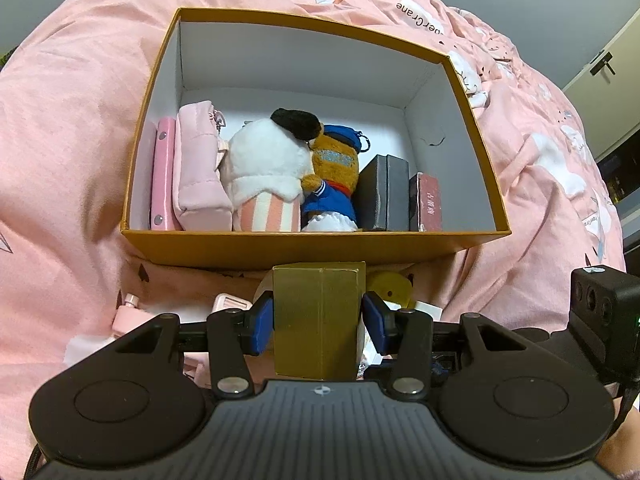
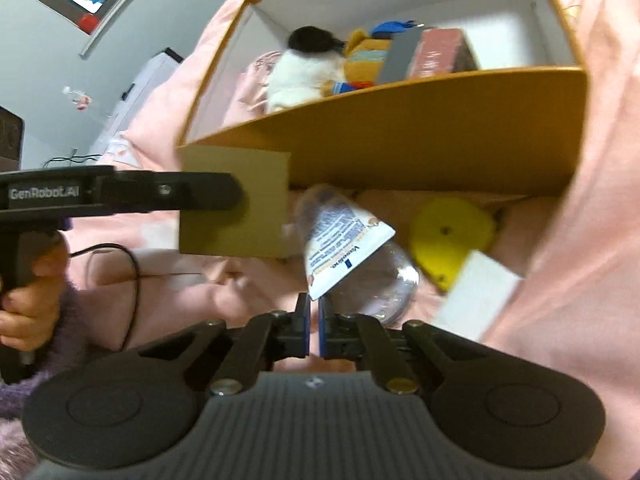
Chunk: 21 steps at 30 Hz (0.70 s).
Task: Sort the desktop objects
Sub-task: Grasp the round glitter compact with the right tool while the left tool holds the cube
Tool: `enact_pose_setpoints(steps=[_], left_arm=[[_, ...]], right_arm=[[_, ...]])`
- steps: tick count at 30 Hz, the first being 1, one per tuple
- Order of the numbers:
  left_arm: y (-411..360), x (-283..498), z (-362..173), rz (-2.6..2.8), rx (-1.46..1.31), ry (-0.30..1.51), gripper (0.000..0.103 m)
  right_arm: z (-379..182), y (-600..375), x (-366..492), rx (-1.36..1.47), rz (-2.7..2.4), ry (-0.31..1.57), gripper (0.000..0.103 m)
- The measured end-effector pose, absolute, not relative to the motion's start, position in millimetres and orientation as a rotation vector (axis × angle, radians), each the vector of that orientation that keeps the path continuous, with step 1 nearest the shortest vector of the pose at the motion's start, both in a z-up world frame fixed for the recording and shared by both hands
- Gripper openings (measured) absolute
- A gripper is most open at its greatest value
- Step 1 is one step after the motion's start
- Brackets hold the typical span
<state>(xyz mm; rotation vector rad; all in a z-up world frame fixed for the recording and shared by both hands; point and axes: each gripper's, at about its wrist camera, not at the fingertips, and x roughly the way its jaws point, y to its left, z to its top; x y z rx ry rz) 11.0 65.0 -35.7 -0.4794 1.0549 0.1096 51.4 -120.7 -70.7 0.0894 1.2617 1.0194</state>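
Observation:
My left gripper is shut on an upright gold carton, its blue pads pressing both sides, just in front of the orange box. In the right wrist view the same carton hangs before the box's near wall. My right gripper is shut on the flat crimped end of a white lotion tube, which points up toward the box. The box holds a pink notebook, a pink pouch, a white plush, a brown plush in blue, dark cartons and a red carton.
The bed is covered by a pink quilt. In front of the box lie a yellow toy, a white carton and a clear plastic item. A hand in a purple sleeve holds the left gripper's handle. Small pink items lie near-left.

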Motion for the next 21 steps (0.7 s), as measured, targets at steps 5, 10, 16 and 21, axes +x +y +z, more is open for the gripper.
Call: enact_pose_setpoints(steps=[5, 10, 16, 21], left_arm=[[68, 10, -32, 0.115, -0.474, 1.043, 0.054], [70, 10, -34, 0.124, -0.476, 1.047, 0.054], [71, 10, -34, 0.125, -0.476, 1.041, 0.054], [71, 11, -34, 0.13, -0.473, 1.045, 0.054]], right_arm=[[-72, -126, 56, 0.046, 0.954, 1.258, 0.014], [-73, -126, 55, -0.041, 0.819, 1.245, 0.04], [-95, -112, 68, -0.058, 0.834, 1.344, 0.053], [-107, -105, 75, -0.045, 0.847, 1.373, 0.053]])
